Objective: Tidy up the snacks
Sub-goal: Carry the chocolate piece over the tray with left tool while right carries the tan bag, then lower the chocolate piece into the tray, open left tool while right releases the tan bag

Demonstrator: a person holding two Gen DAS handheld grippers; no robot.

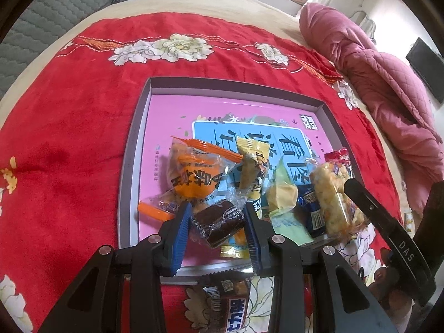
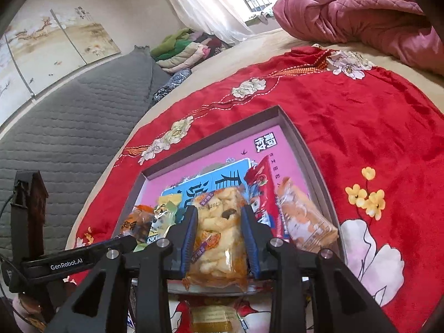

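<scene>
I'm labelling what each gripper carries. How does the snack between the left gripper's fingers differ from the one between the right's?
The brown cake packet in the left hand-held gripper is dark, short and blocky; the puffed rice bar in the right hand-held gripper is pale yellow, long and lumpy. The cake lies slantwise across the fingers; the bar runs along them. Both have clear wrappers and sit over the pink tray.

hidden: chocolate snack (image 1: 226, 309) behind fingers | cut off: gold packet (image 2: 212, 320) bottom edge
</scene>
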